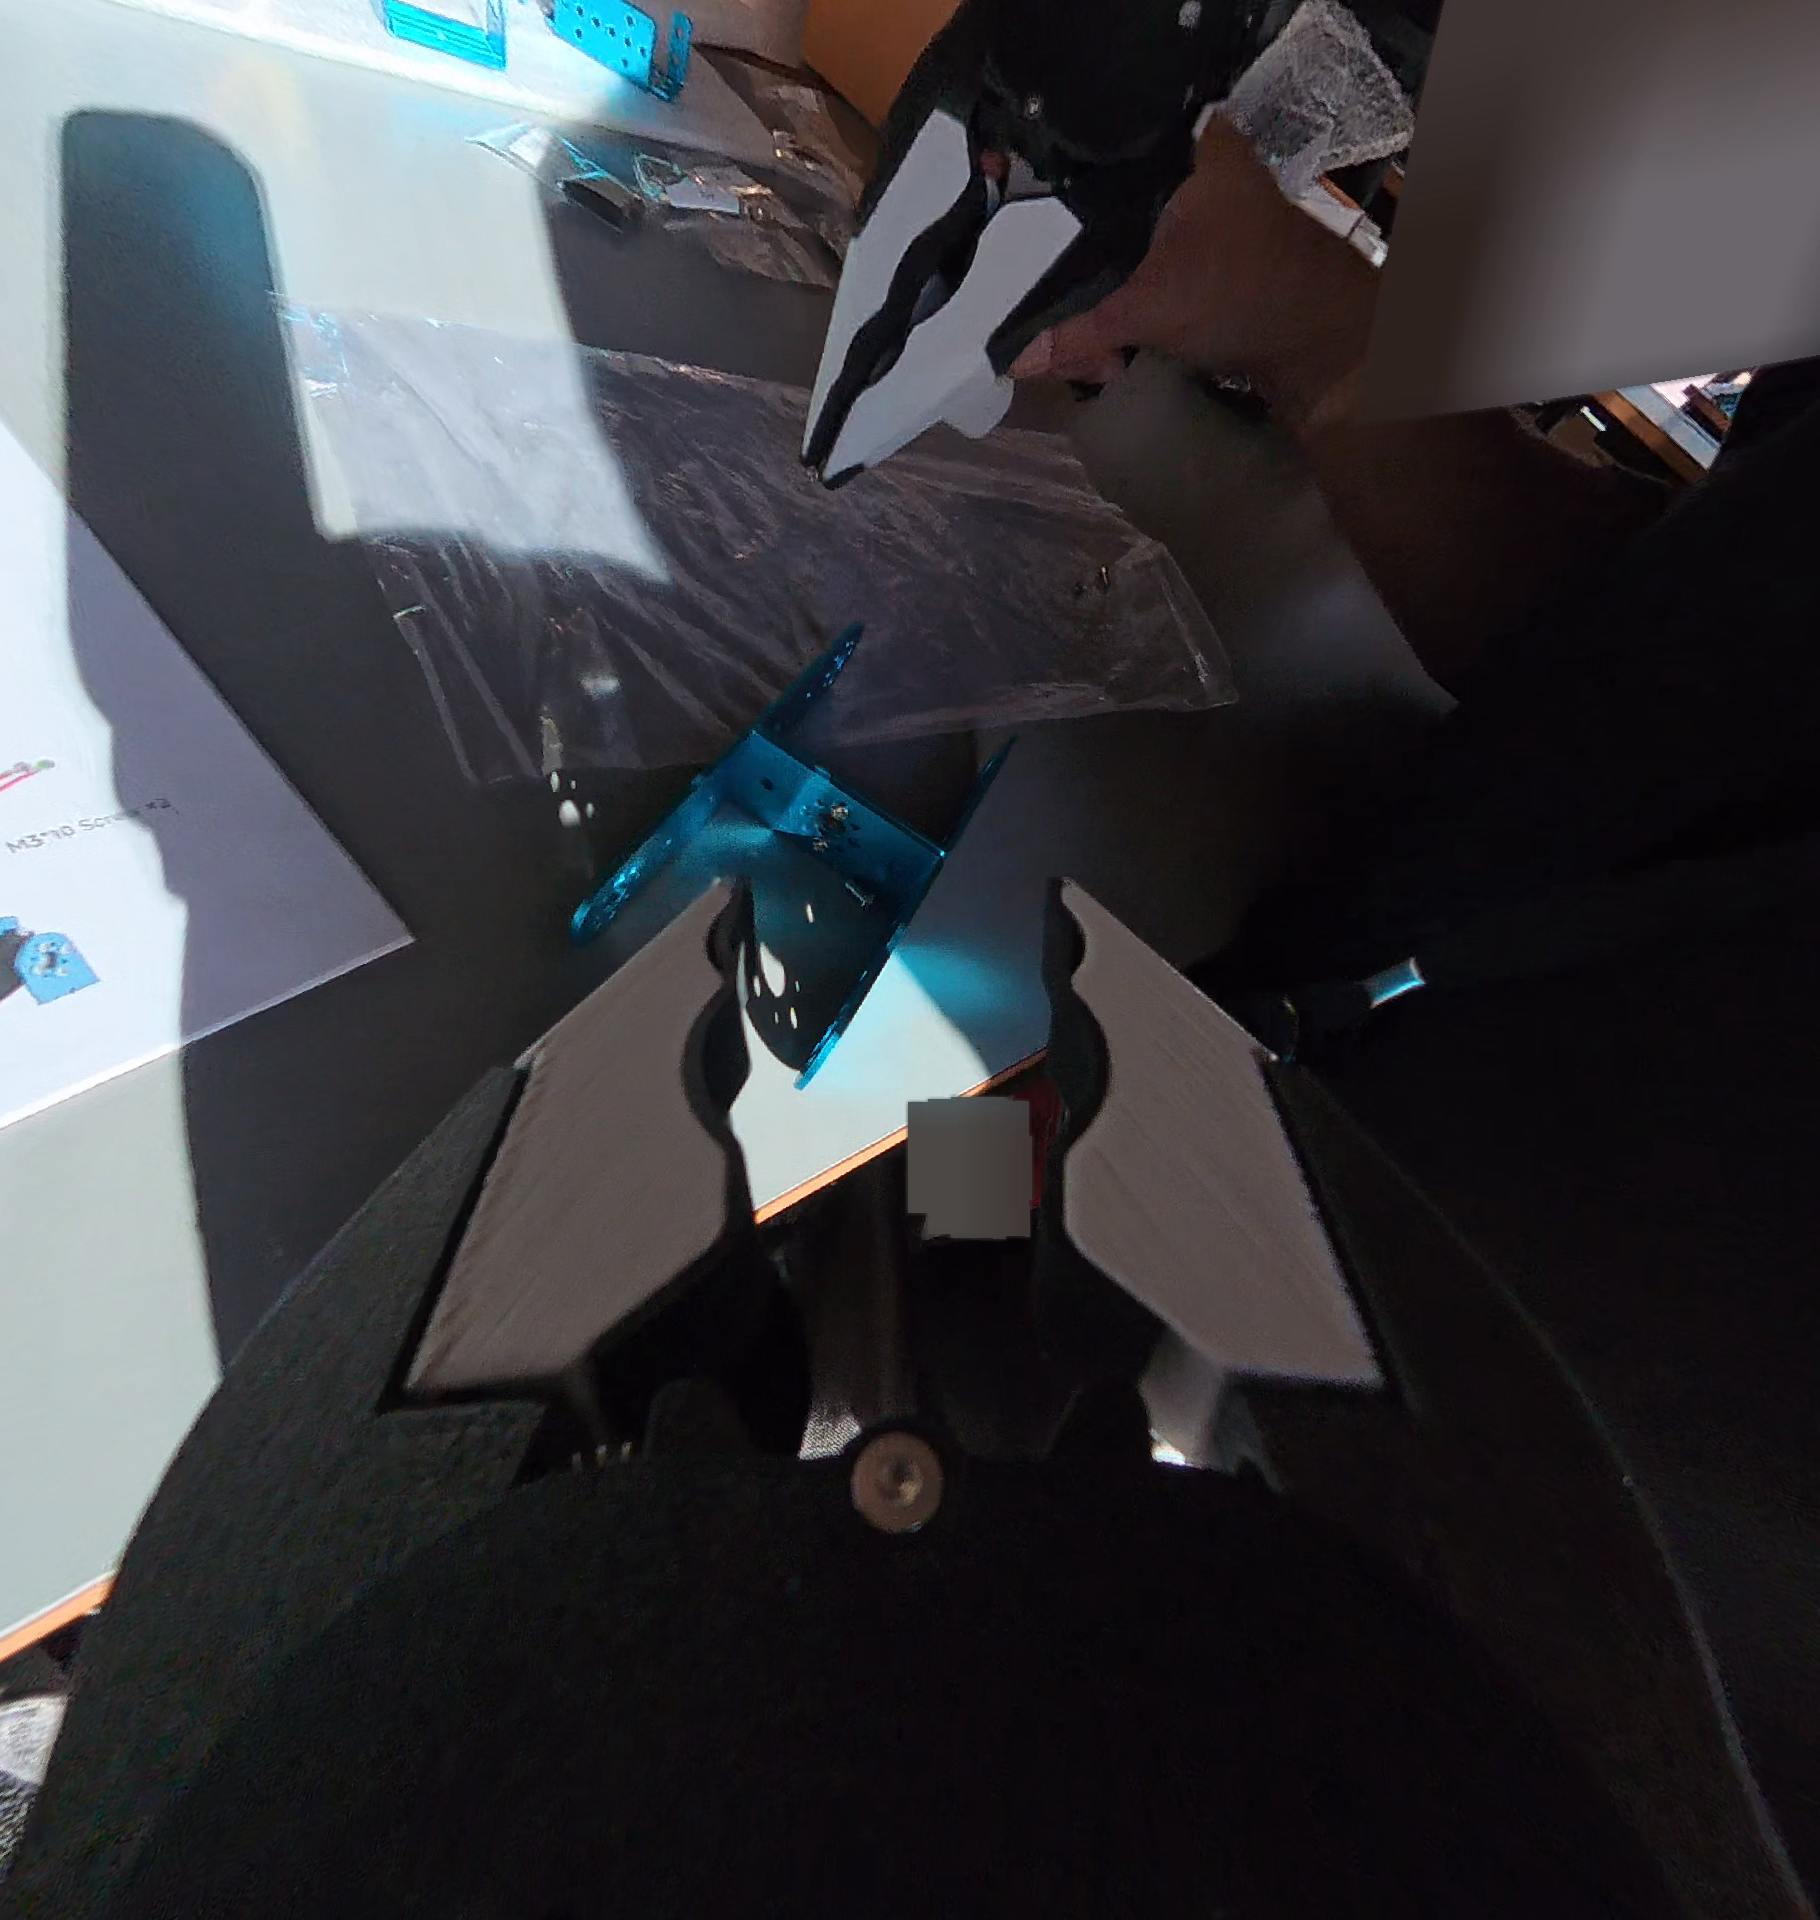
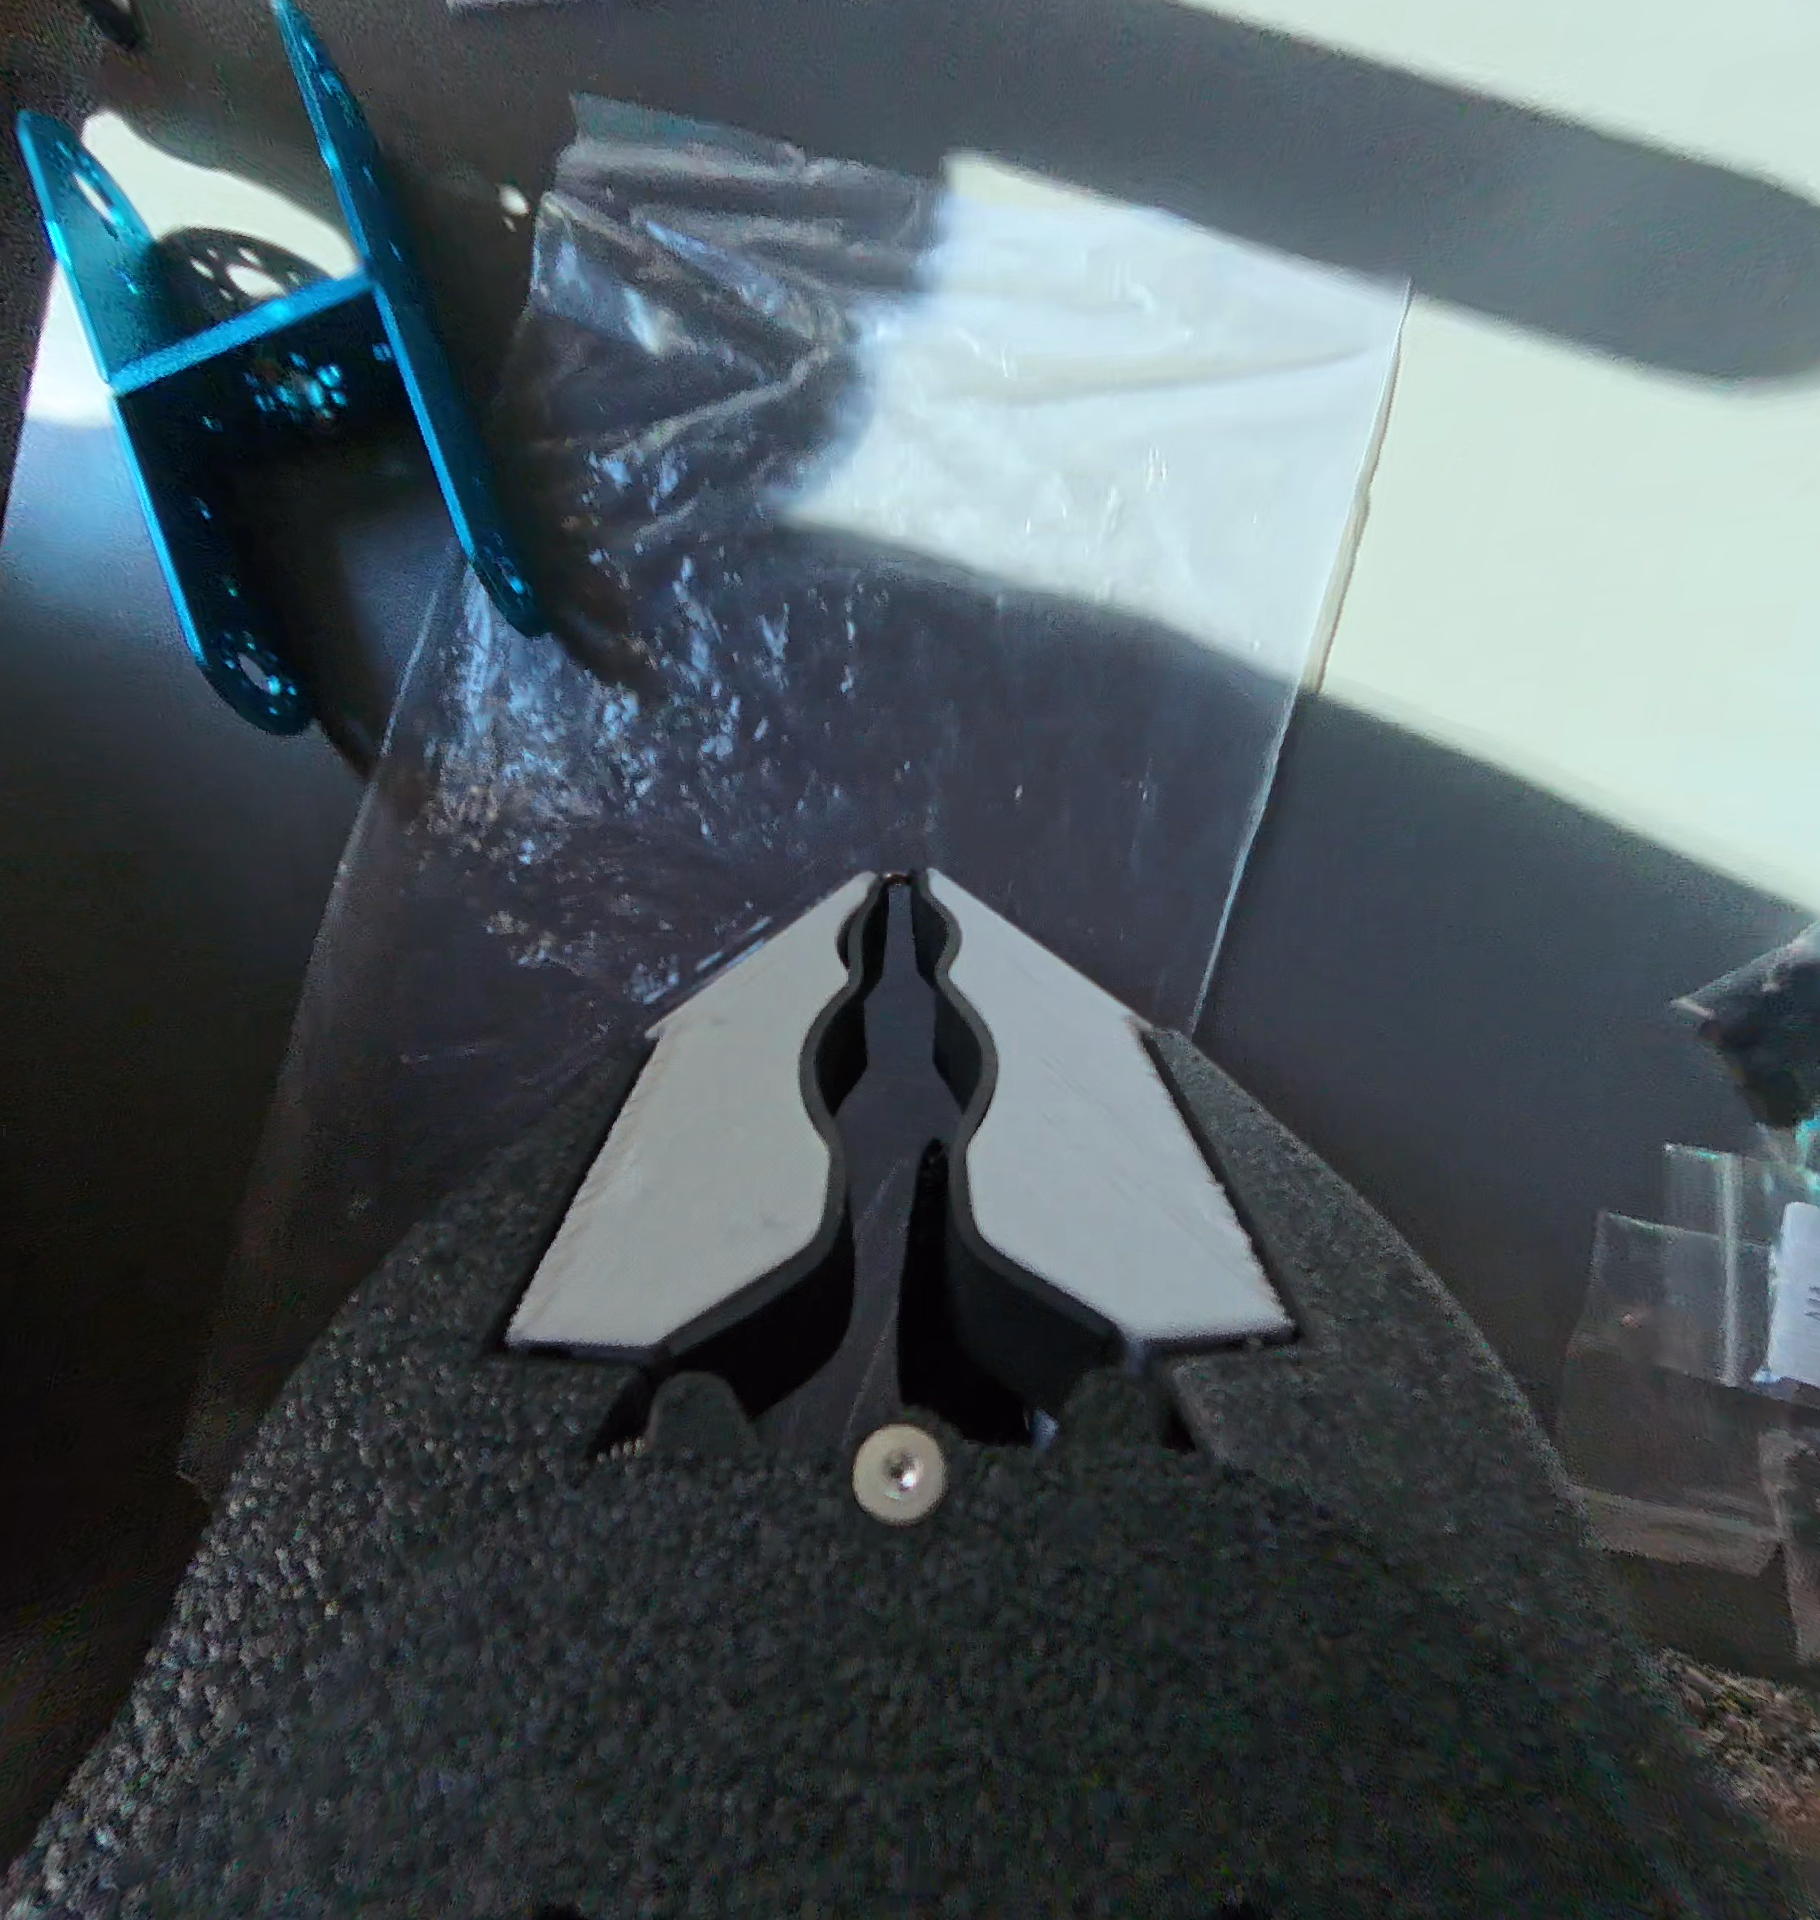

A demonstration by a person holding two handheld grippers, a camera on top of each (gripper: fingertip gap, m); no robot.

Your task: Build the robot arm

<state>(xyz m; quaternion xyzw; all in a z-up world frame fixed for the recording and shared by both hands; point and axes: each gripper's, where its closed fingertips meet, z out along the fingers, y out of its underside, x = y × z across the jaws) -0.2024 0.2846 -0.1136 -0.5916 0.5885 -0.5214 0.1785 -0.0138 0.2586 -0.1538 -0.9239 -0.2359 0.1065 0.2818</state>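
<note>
Blue anodised metal, a drilled bracket (image 1: 781,831) stands on the pale table (image 1: 75,1299), its near flange between the widely parted fingers of the left gripper (image 1: 890,904). Just beyond the bracket lies a clear plastic bag (image 1: 781,561). The right gripper (image 1: 818,473), fingers pressed together, points its tips down at the bag. A printed instruction sheet (image 1: 64,883) lies left of the bracket.

**Right claw closed above a clear plastic bag**

The right claw (image 2: 898,883) has its fingers pressed together over a clear plastic bag (image 2: 989,499) lying on the white worktop (image 2: 1612,582). A blue perforated metal bracket (image 2: 262,395) stands at the bag's left edge. Small clear bags (image 2: 1706,1340) lie at the right.
</note>
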